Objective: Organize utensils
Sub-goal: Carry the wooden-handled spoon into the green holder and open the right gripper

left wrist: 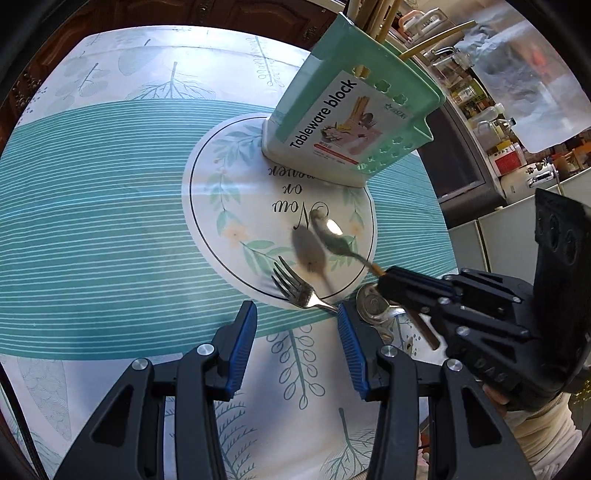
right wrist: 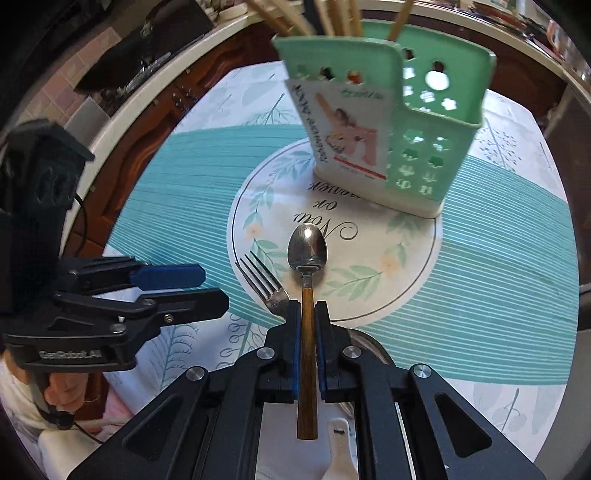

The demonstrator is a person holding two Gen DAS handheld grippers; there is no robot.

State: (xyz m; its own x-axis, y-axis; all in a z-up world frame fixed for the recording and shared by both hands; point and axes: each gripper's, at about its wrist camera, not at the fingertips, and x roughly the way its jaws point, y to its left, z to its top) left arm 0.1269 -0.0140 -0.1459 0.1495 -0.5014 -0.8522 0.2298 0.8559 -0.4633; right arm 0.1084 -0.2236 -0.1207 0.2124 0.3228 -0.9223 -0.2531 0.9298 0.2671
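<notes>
- Spoon (right wrist: 307, 254), steel bowl and brown wooden handle, is pinched by the right gripper (right wrist: 306, 314); jaws pressed on the handle from both sides, bowl pointing toward 12 o'clock in the right wrist view.
- Spoon hangs clear above the counter (left wrist: 110, 221); in the left wrist view its shadow falls on the round printed patch of the tablecloth.
- Left gripper (left wrist: 297, 317): jaws spread, nothing between them, hovering over the cloth.
- Fork (left wrist: 295, 288), all steel, lies flat on the cloth; its tines point toward 11 o'clock and its handle runs behind the left gripper's right-hand finger.
- Tableware block (left wrist: 351, 110), mint-green plastic holder on a white base, stands at 12 o'clock from the spoon on the far edge of the round patch; chopsticks (left wrist: 373, 18) stick out of its top.
- Second steel spoon bowl (left wrist: 371, 302) lies on the counter just beside the left gripper's right-hand finger, under the right gripper.
- White ceramic spoon (right wrist: 338, 454) shows at 6 o'clock in the right wrist view.
</notes>
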